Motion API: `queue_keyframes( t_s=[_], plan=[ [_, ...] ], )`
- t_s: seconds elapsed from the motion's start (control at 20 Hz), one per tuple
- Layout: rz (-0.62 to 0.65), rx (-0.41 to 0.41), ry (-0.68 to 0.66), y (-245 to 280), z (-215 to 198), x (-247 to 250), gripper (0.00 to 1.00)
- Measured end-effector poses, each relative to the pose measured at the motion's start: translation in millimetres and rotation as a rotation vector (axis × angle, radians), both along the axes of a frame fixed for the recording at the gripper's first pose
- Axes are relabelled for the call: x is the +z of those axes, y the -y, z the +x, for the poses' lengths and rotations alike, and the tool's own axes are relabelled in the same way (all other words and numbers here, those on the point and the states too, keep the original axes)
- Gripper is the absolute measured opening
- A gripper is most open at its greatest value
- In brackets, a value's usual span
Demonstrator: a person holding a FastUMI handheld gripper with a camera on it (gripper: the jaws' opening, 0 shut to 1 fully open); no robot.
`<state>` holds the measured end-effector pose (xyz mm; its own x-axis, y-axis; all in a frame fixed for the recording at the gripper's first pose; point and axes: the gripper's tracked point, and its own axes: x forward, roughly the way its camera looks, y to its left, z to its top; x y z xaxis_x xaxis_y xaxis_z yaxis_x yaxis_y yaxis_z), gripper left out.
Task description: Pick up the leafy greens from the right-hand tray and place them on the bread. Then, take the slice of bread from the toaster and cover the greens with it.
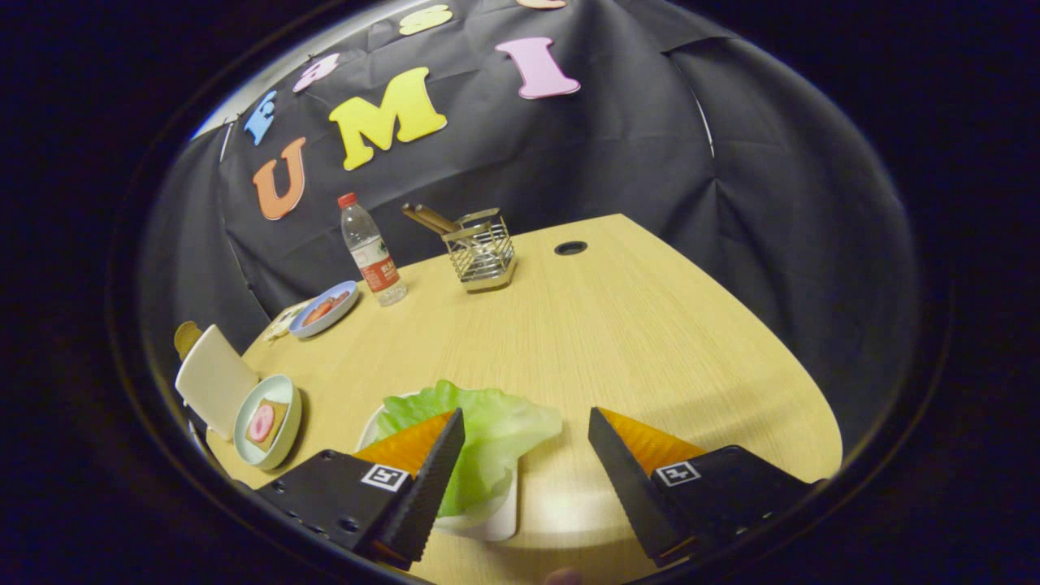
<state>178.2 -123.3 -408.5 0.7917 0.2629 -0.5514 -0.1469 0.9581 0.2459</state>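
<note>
Entry, step in hand: picking up the leafy greens.

Gripper: I held it with the fingers spread wide, pinching nothing, tips low over the near edge of the table.

Leafy greens: one pale green leaf, lying on a white tray. The left finger overlapped the leaf's left part; the right finger stood apart from it over bare table. Whether either finger touched the leaf I could not tell.

Bread: a slice with a round pink piece on top, in a pale green bowl off to the left, well apart from the tray.

Toaster: white, just behind that bowl, with what looked like a slice sticking up at its far side.

Others: blue plate, water bottle and wire holder beyond, at the far side.

Handling note, my judgement: the leaf sat off-centre in my span. I needed to shift left until it lay midway between the fingers, go lower, and close on a thick fold rather than the thin rim. A soft leaf could slip or tear, so a gentle squeeze and a straight lift seemed best.
</note>
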Motion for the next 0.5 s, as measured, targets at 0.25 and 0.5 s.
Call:
queue_keyframes(
  t_s=[0.25,0.5],
  plan=[
    [-0.015,0.004,-0.014,-4.4,5.0,-5.6,0.77],
    [-0.038,-0.007,-0.016,-2.8,7.7,-4.8,0.50]
  ],
)
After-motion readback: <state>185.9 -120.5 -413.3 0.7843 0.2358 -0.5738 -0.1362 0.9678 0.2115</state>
